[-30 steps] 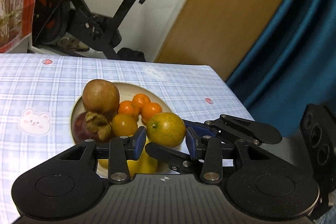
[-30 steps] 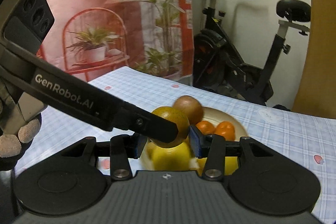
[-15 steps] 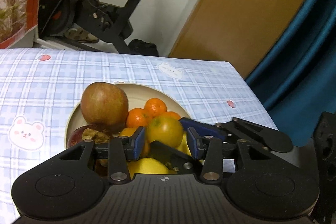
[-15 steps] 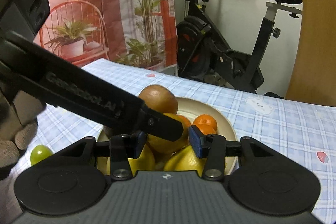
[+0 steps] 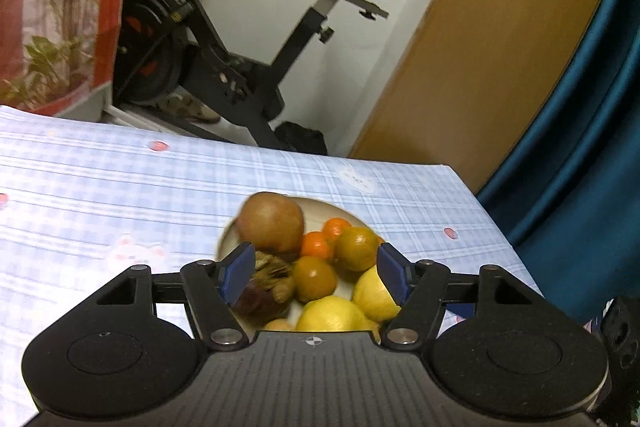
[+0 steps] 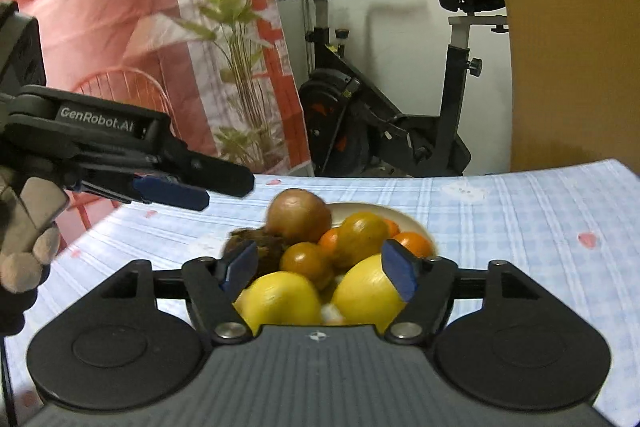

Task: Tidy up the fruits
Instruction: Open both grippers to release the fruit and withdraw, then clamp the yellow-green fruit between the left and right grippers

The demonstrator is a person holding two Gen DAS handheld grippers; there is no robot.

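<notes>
Nearest in both wrist views are the grippers' own blue-padded fingers. The left gripper (image 5: 316,273) has its jaws spreading apart, pads clear of any fruit, with the heaped fruit showing in the gap beyond them. The right gripper (image 6: 318,269) is likewise widening, its pads pressing on nothing, the fruit lying past its tips. In the right view the left gripper appears again at the left, above the table, borne by a gloved hand (image 6: 26,247).

The fruit sits piled on a pale round plate (image 5: 320,207) on the blue checked tablecloth (image 5: 120,195), towards the table's right side in the left view. Closest lie two yellow lemons (image 5: 332,313), smooth and bright, side by side. To their left is one dark purple mangosteen (image 5: 260,297) with a dry brown crown. Behind them sit two greenish-orange citrus (image 5: 356,247), the right one larger. Farther back are small bright tangerines (image 5: 316,245); at least three show across the views, partly hidden. At the plate's far left stands one large brown, russet-skinned round fruit (image 5: 272,223), the tallest of the heap and somewhat blurred.

Beyond the table stands one black exercise bike (image 5: 224,67) against the white wall, with a brown panel (image 5: 500,47) and a blue curtain (image 5: 592,167) to the right
</notes>
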